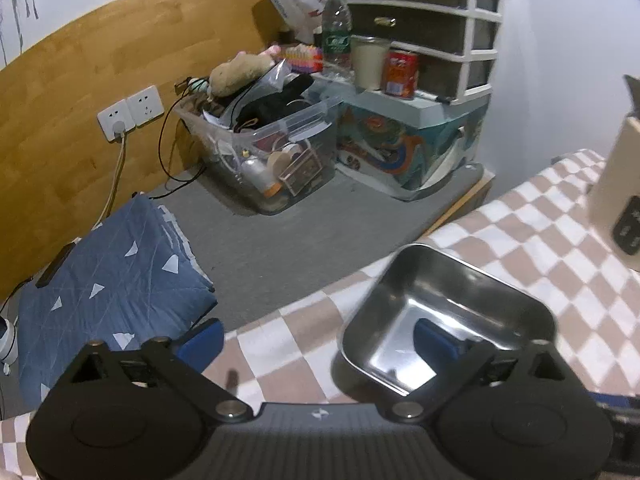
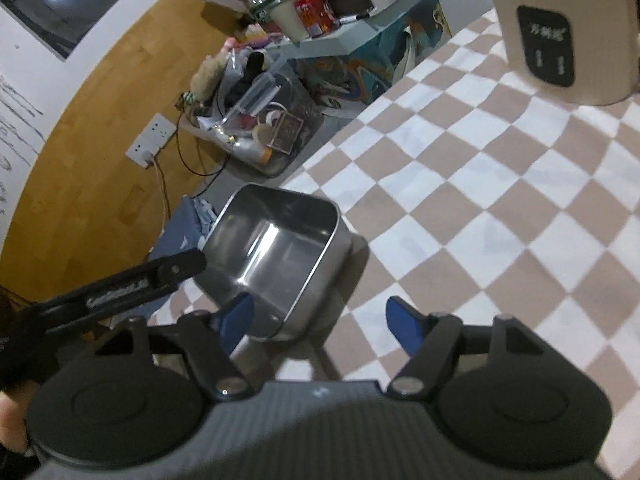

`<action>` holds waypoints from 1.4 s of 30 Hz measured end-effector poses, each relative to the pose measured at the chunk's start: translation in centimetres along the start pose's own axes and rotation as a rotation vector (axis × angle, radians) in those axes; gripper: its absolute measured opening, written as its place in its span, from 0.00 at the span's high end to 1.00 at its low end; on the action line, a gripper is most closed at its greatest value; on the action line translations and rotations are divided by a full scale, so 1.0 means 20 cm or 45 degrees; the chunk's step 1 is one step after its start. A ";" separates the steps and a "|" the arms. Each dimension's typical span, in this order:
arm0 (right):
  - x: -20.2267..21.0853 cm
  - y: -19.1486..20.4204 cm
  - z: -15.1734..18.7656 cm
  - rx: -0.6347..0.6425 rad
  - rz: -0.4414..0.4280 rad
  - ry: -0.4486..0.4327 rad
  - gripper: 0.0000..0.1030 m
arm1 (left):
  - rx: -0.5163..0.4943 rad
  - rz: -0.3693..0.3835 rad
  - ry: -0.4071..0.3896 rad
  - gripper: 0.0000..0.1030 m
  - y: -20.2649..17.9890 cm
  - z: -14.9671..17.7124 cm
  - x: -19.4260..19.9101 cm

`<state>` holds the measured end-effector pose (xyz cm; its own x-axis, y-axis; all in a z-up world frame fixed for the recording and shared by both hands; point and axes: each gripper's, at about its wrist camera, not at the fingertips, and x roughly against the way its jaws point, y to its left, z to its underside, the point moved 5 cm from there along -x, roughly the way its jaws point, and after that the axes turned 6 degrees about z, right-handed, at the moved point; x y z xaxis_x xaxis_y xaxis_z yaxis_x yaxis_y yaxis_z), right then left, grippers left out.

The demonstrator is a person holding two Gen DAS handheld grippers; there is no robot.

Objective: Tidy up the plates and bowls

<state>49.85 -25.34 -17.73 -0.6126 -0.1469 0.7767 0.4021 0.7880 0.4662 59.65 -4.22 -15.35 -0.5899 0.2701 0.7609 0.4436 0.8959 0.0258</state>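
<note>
Checkered cloth (image 2: 460, 184), steel bowl (image 2: 276, 256), right tongs (image 2: 320, 318) open

bowl (image 1: 448, 312) sitting on surface (image 1: 540, 240) near its edge | box (image 1: 616, 200) standing behind it | bin (image 1: 264, 140) lying beyond on floor (image 1: 280, 240)

Left hand-held gripper (image 1: 320, 344) is spread wide over the checkered tabletop (image 1: 520, 216), one blue fingertip (image 1: 434, 340) inside the square steel bowl (image 1: 448, 312), the other outside. Cluttered clear bin (image 1: 264, 140) sits behind.
</note>
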 end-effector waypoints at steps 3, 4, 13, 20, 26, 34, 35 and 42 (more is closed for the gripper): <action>-0.06 0.01 0.00 0.015 0.019 0.019 0.30 | 0.052 -0.009 -0.008 0.18 0.04 0.00 -0.04; -0.07 0.00 -0.01 0.036 0.038 0.018 0.35 | 0.068 -0.004 -0.009 0.21 0.06 0.01 -0.05; -0.04 -0.06 -0.13 0.145 0.078 -0.097 0.62 | 0.195 0.178 -0.010 0.46 0.06 0.11 0.00; -0.06 -0.04 -0.15 0.260 0.025 -0.115 0.93 | 0.269 0.316 -0.005 0.87 0.01 0.13 -0.01; -0.01 -0.03 -0.13 0.341 0.009 -0.062 0.92 | 0.279 0.329 -0.037 0.92 -0.06 0.14 0.09; 0.18 -0.05 -0.07 0.374 -0.047 -0.032 0.92 | 0.307 0.325 -0.089 0.92 -0.13 0.22 0.36; 0.22 -0.05 -0.07 0.382 -0.058 -0.038 0.92 | 0.320 0.327 -0.093 0.92 -0.14 0.24 0.40; 0.51 -0.07 -0.03 0.439 -0.141 -0.090 0.92 | 0.387 0.334 -0.163 0.92 -0.24 0.35 0.72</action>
<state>43.44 -28.33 -10.16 -0.6899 -0.2104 0.6926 0.0850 0.9266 0.3663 44.24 -2.24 -9.10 -0.5708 0.5276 0.6292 0.3818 0.8489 -0.3654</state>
